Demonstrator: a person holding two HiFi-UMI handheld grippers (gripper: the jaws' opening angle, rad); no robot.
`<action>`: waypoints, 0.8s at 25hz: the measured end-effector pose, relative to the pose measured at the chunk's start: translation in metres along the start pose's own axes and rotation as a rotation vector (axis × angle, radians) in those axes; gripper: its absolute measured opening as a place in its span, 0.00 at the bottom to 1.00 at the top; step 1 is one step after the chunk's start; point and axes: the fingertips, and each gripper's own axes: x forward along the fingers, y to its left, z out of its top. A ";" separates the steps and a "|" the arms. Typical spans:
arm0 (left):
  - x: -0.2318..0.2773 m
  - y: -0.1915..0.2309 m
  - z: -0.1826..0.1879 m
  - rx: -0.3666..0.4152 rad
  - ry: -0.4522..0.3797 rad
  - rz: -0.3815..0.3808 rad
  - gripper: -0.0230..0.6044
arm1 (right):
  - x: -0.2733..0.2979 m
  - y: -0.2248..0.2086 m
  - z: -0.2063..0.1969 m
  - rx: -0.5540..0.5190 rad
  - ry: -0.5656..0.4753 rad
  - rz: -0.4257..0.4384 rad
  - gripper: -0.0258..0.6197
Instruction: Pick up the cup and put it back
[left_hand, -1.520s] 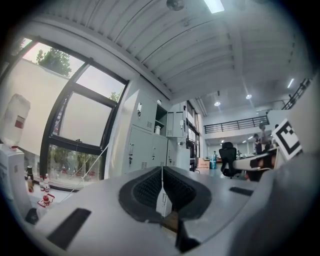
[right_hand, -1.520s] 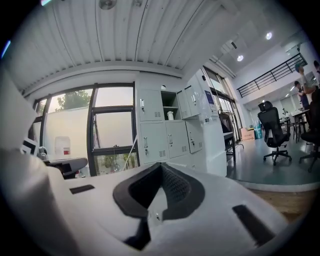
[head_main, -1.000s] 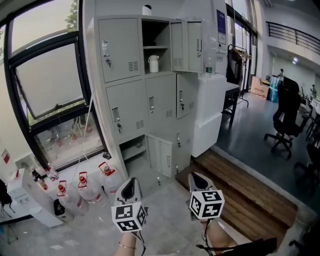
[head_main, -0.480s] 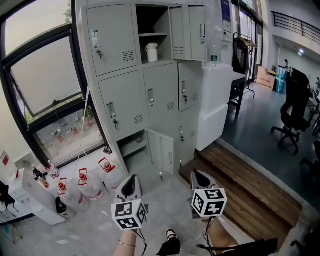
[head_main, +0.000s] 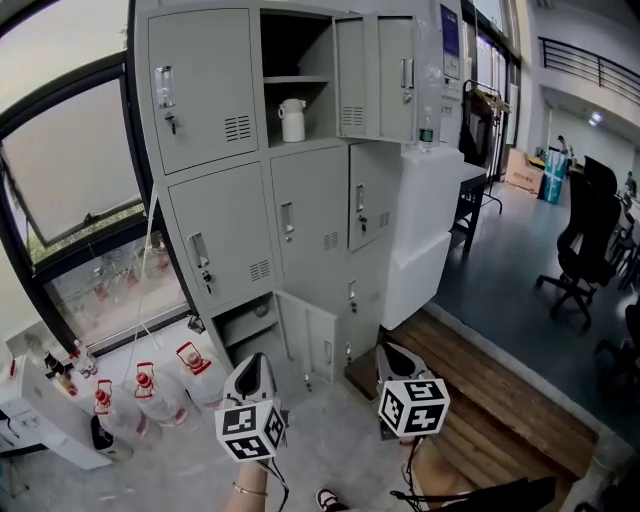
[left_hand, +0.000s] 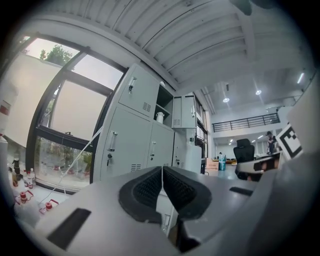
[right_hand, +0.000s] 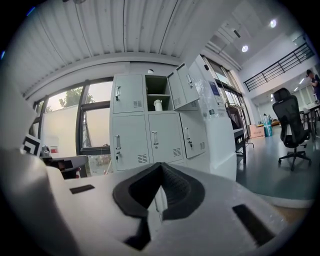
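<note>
A white cup (head_main: 291, 120) with a lid stands on the shelf of an open upper locker in the grey locker bank (head_main: 240, 210). It shows small and far in the left gripper view (left_hand: 160, 117) and the right gripper view (right_hand: 158, 105). My left gripper (head_main: 254, 372) is low at the front, shut with nothing between its jaws. To its right, my right gripper (head_main: 393, 357) is shut and empty too. Both are well short of the lockers and far below the cup.
A bottom locker door (head_main: 310, 340) hangs open. Water jugs with red caps (head_main: 150, 385) stand on the floor at the left by the window. A white cabinet (head_main: 425, 230) adjoins the lockers, with a wooden platform (head_main: 490, 400) and office chairs (head_main: 585, 250) to the right.
The view has moved closer to the lockers and shifted left. Both grippers keep their places low in the view and stay shut.
</note>
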 end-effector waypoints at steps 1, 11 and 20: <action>0.012 0.003 0.003 0.001 -0.006 0.003 0.06 | 0.013 -0.002 0.004 -0.005 -0.003 0.006 0.03; 0.124 0.052 0.023 -0.016 -0.065 0.064 0.06 | 0.147 -0.005 0.043 -0.031 -0.044 0.083 0.03; 0.180 0.073 0.011 -0.006 -0.028 0.106 0.06 | 0.216 -0.033 0.039 -0.016 -0.002 0.086 0.03</action>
